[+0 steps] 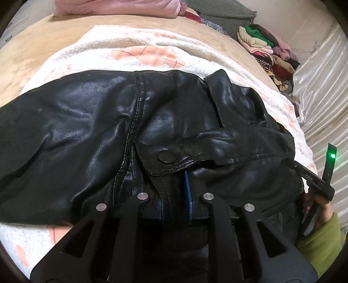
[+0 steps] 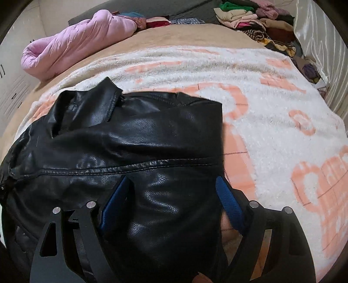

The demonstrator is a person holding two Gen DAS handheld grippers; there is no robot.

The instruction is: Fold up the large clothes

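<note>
A bed [image 2: 195, 32] carries a white-and-peach blanket [image 2: 271, 130]. On the blanket's near left lies the black leather jacket [image 2: 134, 139]. The right hand-held gripper [image 2: 174, 196] straddles its near edge, jaws wide; the left hand-held gripper [image 1: 175, 191] pinches jacket leather, jaws nearly closed.

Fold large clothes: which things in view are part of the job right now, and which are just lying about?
In the job:
black leather jacket
left hand-held gripper, jaws narrow with jacket leather between them
right hand-held gripper, jaws wide, astride the jacket
white and peach blanket underneath

Lying about:
pink quilted garment
pile of mixed clothes
</note>
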